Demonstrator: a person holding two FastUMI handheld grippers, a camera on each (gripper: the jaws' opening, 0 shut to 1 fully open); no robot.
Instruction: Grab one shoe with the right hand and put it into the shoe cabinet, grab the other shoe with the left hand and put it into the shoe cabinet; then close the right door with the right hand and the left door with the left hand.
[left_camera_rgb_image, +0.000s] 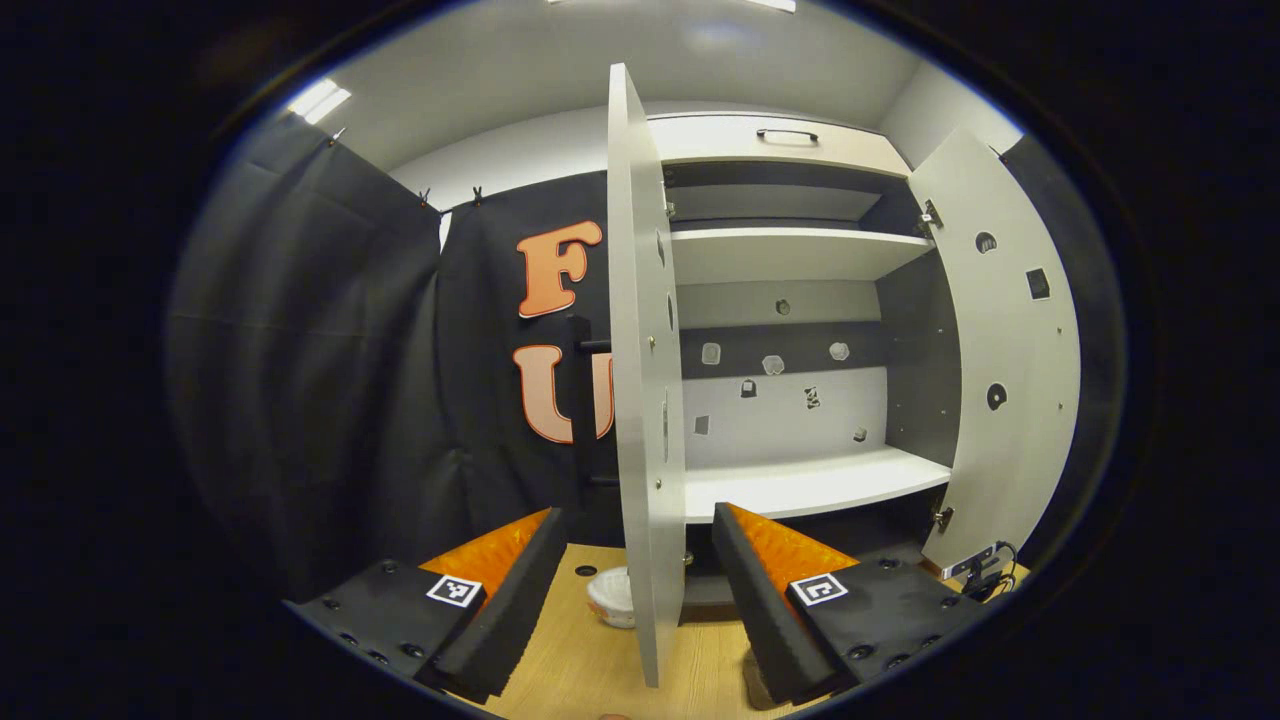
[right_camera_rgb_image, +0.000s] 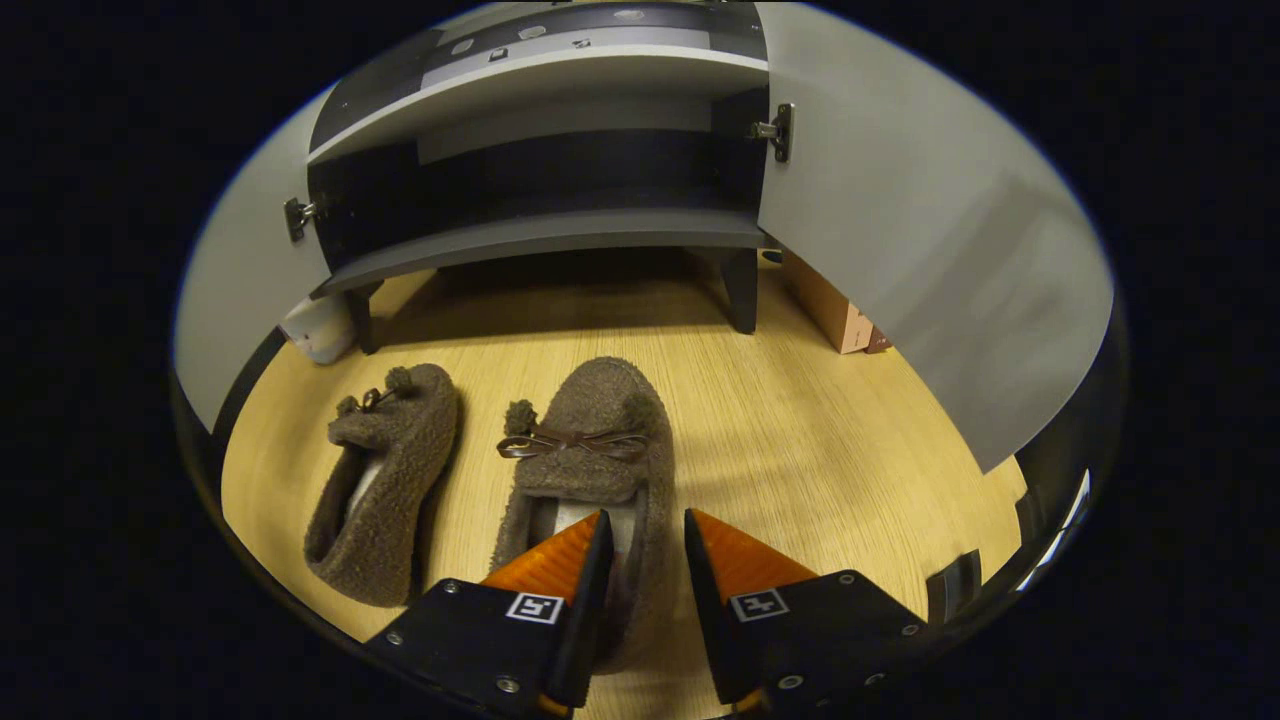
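Two brown fuzzy shoes with small bows lie on the wooden floor in front of the shoe cabinet (right_camera_rgb_image: 540, 235). In the right gripper view, my right gripper (right_camera_rgb_image: 645, 525) straddles the side wall of the right shoe (right_camera_rgb_image: 600, 420), one finger inside its opening and one outside, closed on that wall. That shoe still rests on the floor, and the left shoe (right_camera_rgb_image: 385, 470) lies beside it, untouched. In the left gripper view, my left gripper (left_camera_rgb_image: 637, 515) hangs open and holds nothing, facing the edge of the cabinet's open left door (left_camera_rgb_image: 640, 350). The right door (left_camera_rgb_image: 1000, 350) is also open, and the shelf (left_camera_rgb_image: 810, 480) is bare.
A small white object (right_camera_rgb_image: 315, 335) sits on the floor by the cabinet's left leg. A cardboard box (right_camera_rgb_image: 830, 310) stands behind the open right door (right_camera_rgb_image: 900, 250). Cables (left_camera_rgb_image: 980, 570) lie at the foot of that door. Black cloth hangs to the left.
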